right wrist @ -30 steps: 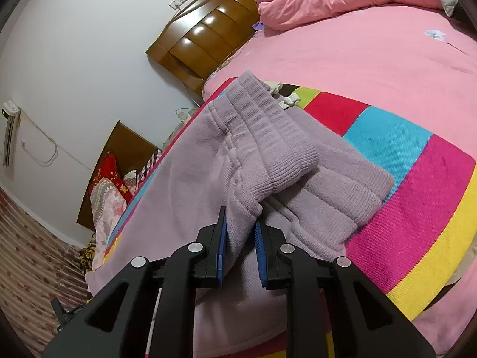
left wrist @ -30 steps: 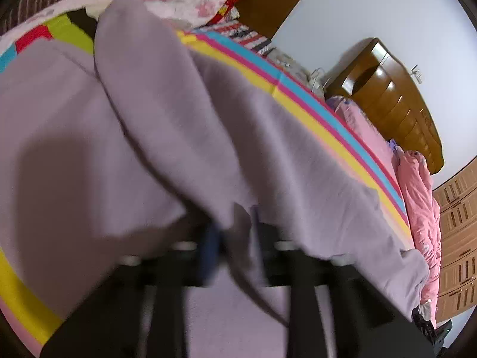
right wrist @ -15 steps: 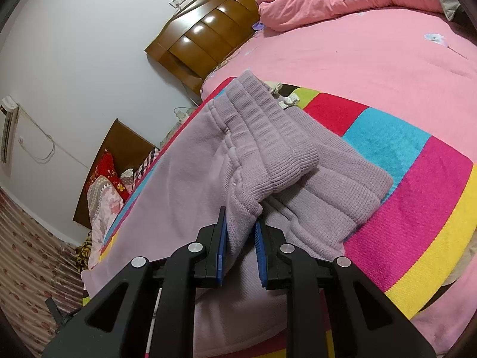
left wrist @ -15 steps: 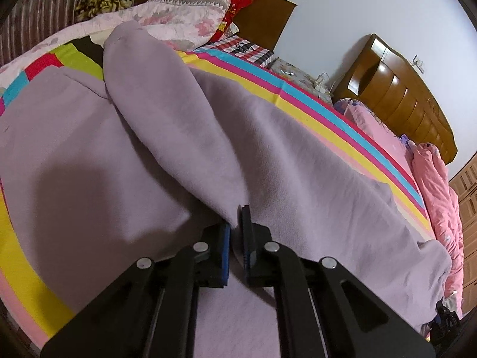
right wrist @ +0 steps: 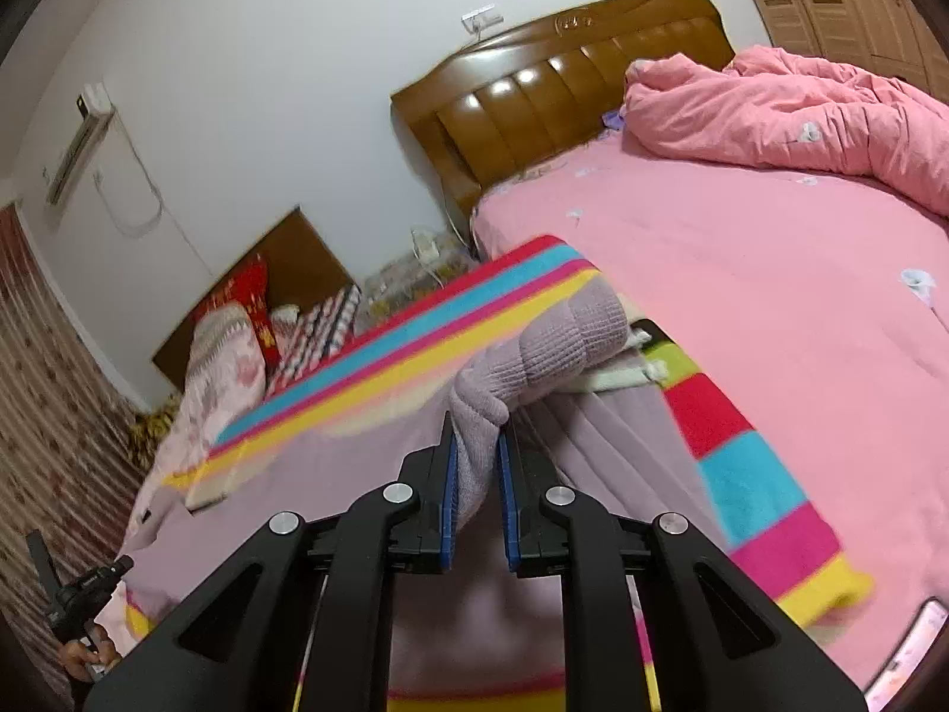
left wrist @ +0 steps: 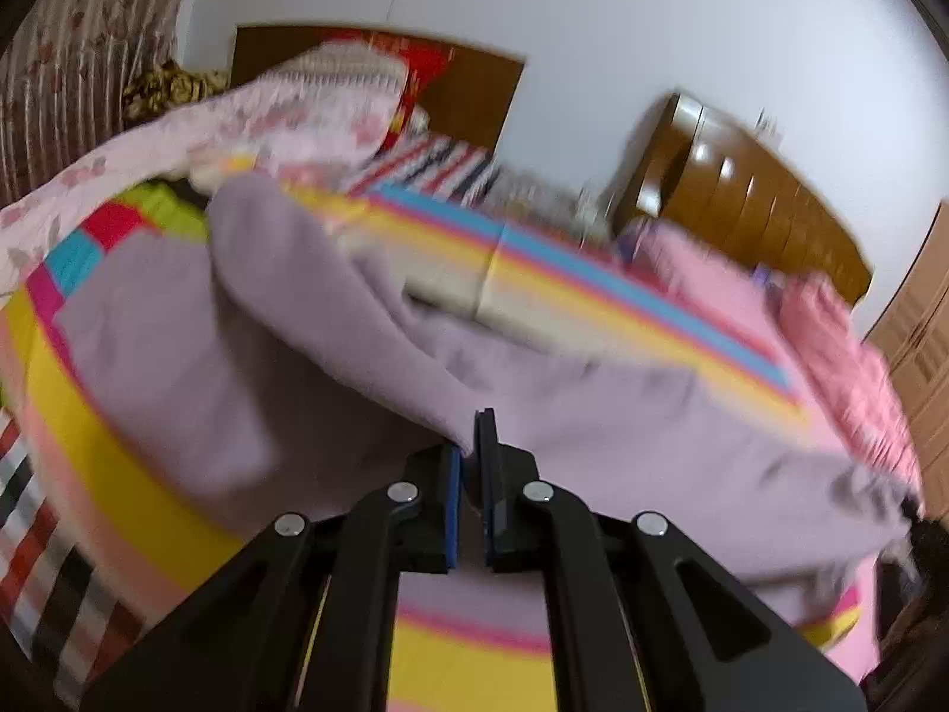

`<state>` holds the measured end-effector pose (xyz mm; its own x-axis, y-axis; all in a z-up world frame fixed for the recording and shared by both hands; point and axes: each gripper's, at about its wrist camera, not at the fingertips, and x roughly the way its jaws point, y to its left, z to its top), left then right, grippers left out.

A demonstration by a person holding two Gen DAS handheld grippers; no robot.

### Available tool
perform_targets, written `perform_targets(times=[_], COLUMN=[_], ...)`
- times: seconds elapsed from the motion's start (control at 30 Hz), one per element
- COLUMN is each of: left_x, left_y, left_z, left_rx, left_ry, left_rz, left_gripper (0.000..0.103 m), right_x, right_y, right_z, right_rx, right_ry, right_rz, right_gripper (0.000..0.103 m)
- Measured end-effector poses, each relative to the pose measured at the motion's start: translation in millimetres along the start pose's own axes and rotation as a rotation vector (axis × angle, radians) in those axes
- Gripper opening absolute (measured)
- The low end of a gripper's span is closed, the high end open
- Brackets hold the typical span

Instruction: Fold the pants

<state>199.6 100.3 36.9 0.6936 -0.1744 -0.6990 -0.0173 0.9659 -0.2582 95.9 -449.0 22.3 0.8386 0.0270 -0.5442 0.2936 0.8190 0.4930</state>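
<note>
The lilac knit pants (left wrist: 249, 356) lie on a striped blanket (left wrist: 623, 296) on the bed. My left gripper (left wrist: 470, 451) is shut on a fold of the pants' fabric and holds it lifted above the rest. My right gripper (right wrist: 475, 457) is shut on the ribbed waistband (right wrist: 551, 350) of the pants (right wrist: 332, 492) and holds it raised off the blanket (right wrist: 753, 486). Both views are blurred by motion.
A pink bed sheet (right wrist: 771, 261) and a rumpled pink duvet (right wrist: 801, 113) lie to the right, before a wooden headboard (right wrist: 563, 83). Floral pillows (left wrist: 308, 101) sit at the far left. A wardrobe (left wrist: 925, 344) stands at the right edge.
Both grippers have lifted, each with its hold of the pants. The waistband has risen off the blanket and folded over; the left view has swung up toward the wall.
</note>
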Motion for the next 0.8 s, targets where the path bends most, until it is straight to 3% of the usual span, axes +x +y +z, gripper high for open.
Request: perform_targets(times=[0.1, 0.13, 0.17, 0.23, 0.4, 0.6, 0.8], left_x=[37.0, 49.4, 49.1, 49.5, 51.1, 52.3, 38.5], left_y=[14.3, 15.3, 11.9, -1.7, 6.9, -2.8, 5.1], left_z=[-32.8, -40.7, -44.1, -44.6, -42.6, -47.6, -39.2], left_rx=[-0.023, -0.025, -0.002, 0.087, 0.049, 0.107, 0.022], left_ry=[0.125, 0.14, 0.104, 0.09, 0.102, 0.075, 0.06], left_rz=[0.022, 0.034, 0.047, 0.101, 0.088, 0.136, 0.104], left_gripper=[0.005, 0.005, 0.005, 0.005, 0.006, 0.008, 0.007], right_x=[29.6, 41.1, 45.6, 41.9, 39.2, 33.3, 11.9], right_y=[-28.2, -36.7, -42.6, -46.3, -45.5, -54.4, -35.9], right_z=[-31.0, -43.3, -52.4, -56.6, -55.2, -63.1, -55.8], right_rx=[0.022, 0.033, 0.039, 0.043, 0.02, 0.057, 0.048], right_ry=[0.122, 0.158, 0.165, 0.134, 0.12, 0.064, 0.027], right_rz=[-0.07, -0.104, -0.112, -0.093, -0.088, -0.022, -0.01], right_gripper=[0.013, 0.013, 0.013, 0.013, 0.013, 0.013, 0.013])
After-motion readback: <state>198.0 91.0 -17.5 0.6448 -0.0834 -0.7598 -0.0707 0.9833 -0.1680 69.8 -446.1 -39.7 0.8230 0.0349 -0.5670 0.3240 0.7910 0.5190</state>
